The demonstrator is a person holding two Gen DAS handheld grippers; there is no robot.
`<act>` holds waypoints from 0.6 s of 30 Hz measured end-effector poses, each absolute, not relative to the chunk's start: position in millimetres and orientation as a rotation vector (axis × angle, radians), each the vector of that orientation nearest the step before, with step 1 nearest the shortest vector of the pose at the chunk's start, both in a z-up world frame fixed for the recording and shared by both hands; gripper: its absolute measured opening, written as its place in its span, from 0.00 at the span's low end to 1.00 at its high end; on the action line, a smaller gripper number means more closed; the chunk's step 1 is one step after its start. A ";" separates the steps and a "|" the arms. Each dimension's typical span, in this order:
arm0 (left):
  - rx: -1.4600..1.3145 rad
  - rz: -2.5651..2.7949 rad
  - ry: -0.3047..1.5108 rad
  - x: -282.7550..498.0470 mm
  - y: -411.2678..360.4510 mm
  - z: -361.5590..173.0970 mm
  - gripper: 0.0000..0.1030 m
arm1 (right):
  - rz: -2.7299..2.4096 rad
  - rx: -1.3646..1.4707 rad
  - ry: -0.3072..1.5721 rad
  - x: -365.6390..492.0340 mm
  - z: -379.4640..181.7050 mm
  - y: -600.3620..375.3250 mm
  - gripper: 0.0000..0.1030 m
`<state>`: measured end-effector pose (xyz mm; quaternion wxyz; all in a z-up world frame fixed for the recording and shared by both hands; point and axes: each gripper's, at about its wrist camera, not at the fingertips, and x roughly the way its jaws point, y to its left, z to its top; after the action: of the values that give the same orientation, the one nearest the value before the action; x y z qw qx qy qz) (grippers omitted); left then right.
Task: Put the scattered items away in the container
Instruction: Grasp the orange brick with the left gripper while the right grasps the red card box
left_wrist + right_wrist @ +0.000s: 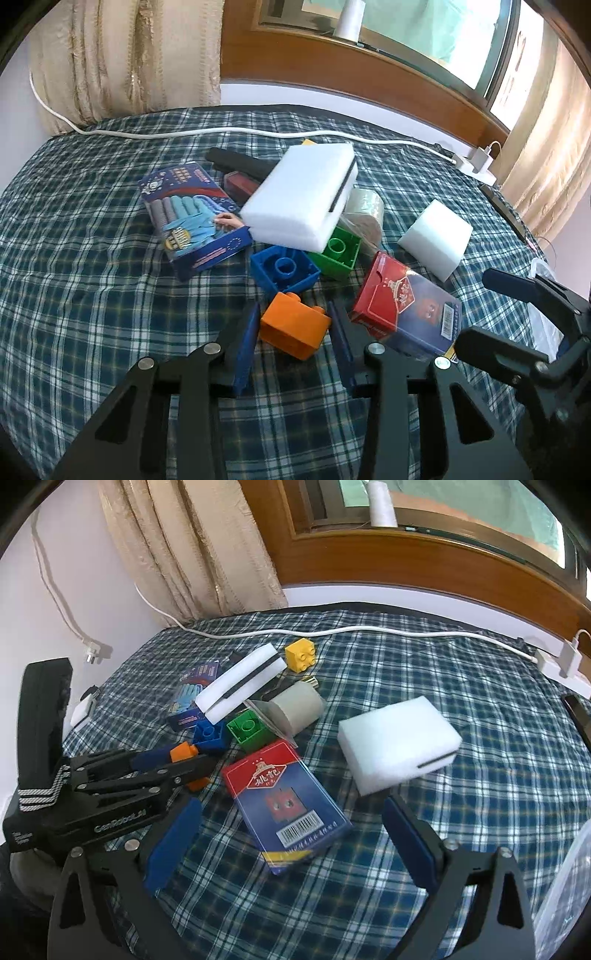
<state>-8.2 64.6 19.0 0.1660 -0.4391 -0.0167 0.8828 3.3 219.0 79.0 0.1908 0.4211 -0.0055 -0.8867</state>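
The left gripper (293,328) is closed on the orange block (295,329) mid-bed, by the card box (286,805). The right gripper (291,838) is open over that box.

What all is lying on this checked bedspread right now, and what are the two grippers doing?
toy bricks: four; orange between the left gripper's fingers, blue and green just behind it, yellow at the back
white foam blocks: two; one propped on the pile, one lying alone to the right
glove box: one, blue, left of the pile
card box: one, red and blue, nearest the right gripper
tape roll: one, beige, behind the green brick
cable: one, white, along the far edge
clear container: one, at the right edge
left gripper: closed around the orange brick
right gripper: open, empty, over the card box
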 end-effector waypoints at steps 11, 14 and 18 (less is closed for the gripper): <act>-1.245 2.524 -0.055 1.9 55.1 24.3 0.40 | -2.434 1.258 0.057 -17.4 55.1 207.3 0.93; -1.242 2.547 -0.041 4.4 53.4 26.6 0.40 | -2.425 1.272 0.084 -17.3 49.7 203.1 0.88; -1.243 2.565 -0.021 5.6 55.6 28.1 0.40 | -2.433 1.283 0.127 -17.0 46.7 199.0 0.81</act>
<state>5.6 55.6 28.1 0.1452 -0.4315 -0.0074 0.8903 -17.0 199.0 46.7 0.1928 0.4574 0.0452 -0.8669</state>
